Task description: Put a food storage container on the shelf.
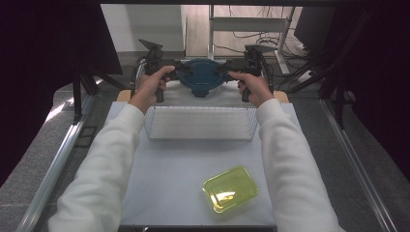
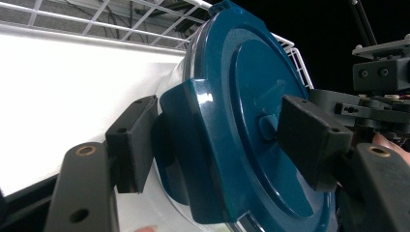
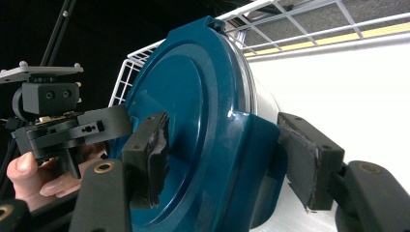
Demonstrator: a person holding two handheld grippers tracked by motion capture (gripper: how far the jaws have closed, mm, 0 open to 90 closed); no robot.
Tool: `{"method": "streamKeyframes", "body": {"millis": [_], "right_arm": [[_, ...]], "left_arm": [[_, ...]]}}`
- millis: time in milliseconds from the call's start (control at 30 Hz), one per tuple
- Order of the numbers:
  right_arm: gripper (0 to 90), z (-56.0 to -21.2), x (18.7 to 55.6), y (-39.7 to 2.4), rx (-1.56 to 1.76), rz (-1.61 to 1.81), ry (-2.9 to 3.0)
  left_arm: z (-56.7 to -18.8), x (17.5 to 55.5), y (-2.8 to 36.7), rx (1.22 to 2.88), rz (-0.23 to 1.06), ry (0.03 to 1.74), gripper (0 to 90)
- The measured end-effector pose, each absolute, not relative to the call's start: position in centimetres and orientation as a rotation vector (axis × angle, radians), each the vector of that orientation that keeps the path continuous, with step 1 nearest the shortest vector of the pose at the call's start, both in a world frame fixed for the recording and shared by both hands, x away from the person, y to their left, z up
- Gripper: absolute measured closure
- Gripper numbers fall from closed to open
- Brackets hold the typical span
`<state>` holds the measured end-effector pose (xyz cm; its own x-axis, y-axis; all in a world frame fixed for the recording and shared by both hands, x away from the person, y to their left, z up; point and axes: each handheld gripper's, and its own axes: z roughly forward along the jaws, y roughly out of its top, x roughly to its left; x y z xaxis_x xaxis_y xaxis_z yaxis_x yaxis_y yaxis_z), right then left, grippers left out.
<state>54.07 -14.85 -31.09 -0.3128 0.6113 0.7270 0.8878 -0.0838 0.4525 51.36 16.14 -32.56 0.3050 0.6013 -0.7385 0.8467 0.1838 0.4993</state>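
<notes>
We see the left gripper (image 1: 180,69) up past the far edge of the table (image 1: 169,193), our left hand (image 1: 150,87) round its handle; in the left gripper view its jaws sit either side of a side latch flap on the blue lid (image 2: 251,125), one pad (image 2: 133,142) under the flap, the other on the lid top, so it's clamped on the lid's edge. The round container (image 1: 200,77), clear body w/ blue lid, hangs btwn the two grippers, above and just beyond the wire basket (image 1: 200,123), lid facing up in the high view. On the opp. side the right gripper (image 1: 226,68), held by our right hand (image 1: 254,89), pinches the other latch flap the same way, pads (image 3: 147,154) pressed on lid top and flap. Nearer us, right of centre, a yellow-green rectangular container (image 1: 231,188) lies flat on the table, well apart from the basket.
</notes>
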Motion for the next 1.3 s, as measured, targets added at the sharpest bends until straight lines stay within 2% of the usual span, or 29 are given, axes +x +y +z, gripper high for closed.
{"method": "streamKeyframes", "body": {"millis": [100,133,200,333,533,867,1300], "right_arm": [[35.9,-31.1,53.9,-14.7,-1.647,-1.363,-1.907],[31.8,-31.0,53.9,-14.6,-1.663,-1.378,-1.924],[22.0,-30.5,53.5,-14.3,-1.713,-1.415,-2.049],[18.1,-29.9,53.0,-14.4,-1.699,-1.480,-2.061],[14.5,-28.3,51.2,-14.3,-1.609,-1.573,-2.135],[13.0,-26.9,48.3,-14.6,-1.551,-1.586,-2.317],[16.0,-27.8,44.2,-17.6,-1.453,-1.635,-2.416]], "left_arm": [[-32.6,51.3,16.1,1.509,-0.277,1.384,32.4],[-32.5,51.2,16.0,1.522,-0.236,1.380,31.5],[-32.3,50.9,15.8,1.537,-0.171,1.369,21.6],[-31.9,50.5,15.8,1.543,-0.162,1.324,16.9],[-31.1,49.4,16.3,1.587,-0.075,1.301,14.8],[-30.2,45.7,17.3,1.595,0.010,1.258,13.6],[-31.4,39.8,18.4,1.647,0.093,1.176,15.1]]}}
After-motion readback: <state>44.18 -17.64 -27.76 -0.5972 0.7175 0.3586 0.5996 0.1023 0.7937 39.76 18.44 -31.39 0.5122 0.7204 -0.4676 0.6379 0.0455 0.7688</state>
